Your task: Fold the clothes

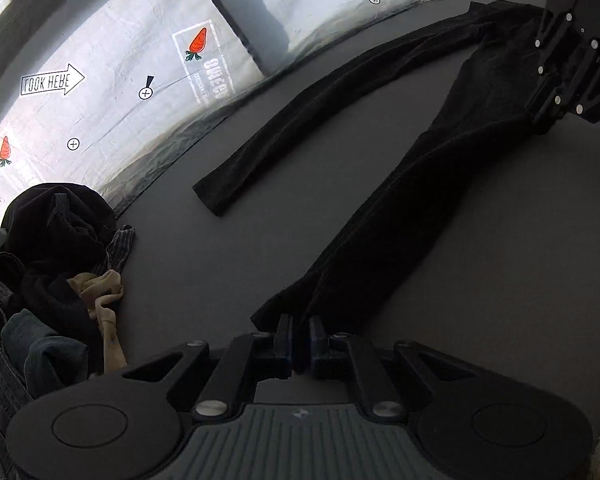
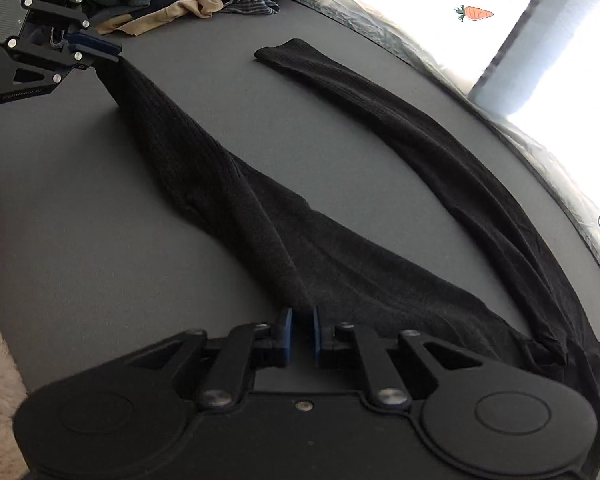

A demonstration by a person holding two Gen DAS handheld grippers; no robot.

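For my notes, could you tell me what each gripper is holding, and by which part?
Both hold the black trousers: the left gripper the cuff of one leg, the right gripper near the waist end.

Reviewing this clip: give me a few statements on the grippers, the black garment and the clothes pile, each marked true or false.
1. The left gripper is shut on the black garment. True.
2. The right gripper hangs open, clear of the cloth. False: it is shut on the garment's other end.
3. The second leg lies loose on the grey table. True.
4. The clothes pile sits beside the right gripper. False: it lies near the left gripper.
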